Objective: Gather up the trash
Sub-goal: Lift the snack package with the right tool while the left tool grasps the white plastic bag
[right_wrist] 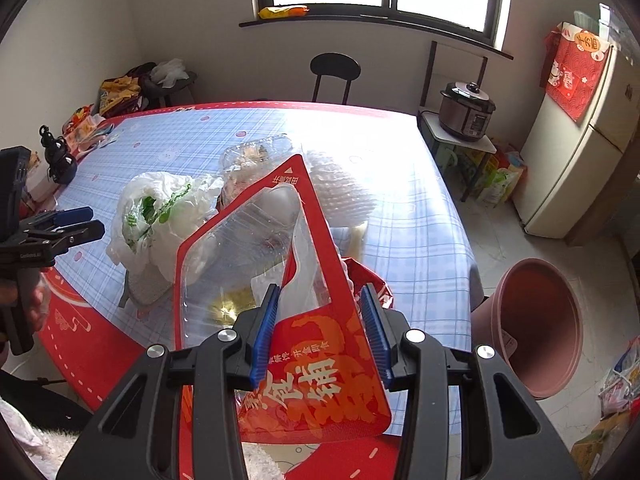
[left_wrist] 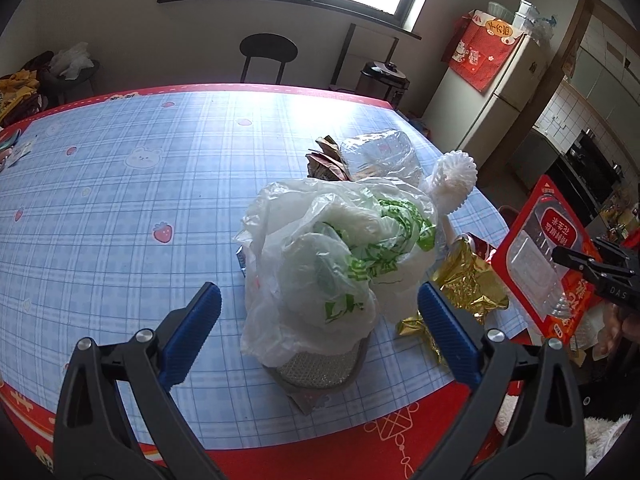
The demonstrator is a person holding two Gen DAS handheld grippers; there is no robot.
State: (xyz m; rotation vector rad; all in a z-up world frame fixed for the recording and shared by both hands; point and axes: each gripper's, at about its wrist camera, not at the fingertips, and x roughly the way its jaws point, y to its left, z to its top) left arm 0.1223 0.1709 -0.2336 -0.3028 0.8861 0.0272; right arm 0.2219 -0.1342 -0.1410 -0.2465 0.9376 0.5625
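Observation:
My right gripper is shut on a red snack package with a clear window and holds it up off the table; it also shows in the left wrist view. My left gripper is open and empty, its jaws standing either side of a crumpled white plastic bag with green print, not touching it. The bag also shows in the right wrist view. A gold foil wrapper, a white foam fruit net, a clear plastic tray and brown leaf wrappers lie behind and beside the bag.
The table has a blue plaid cloth with a red border. A pink bin stands on the floor to the table's right. A stool, a rice cooker and a fridge stand beyond.

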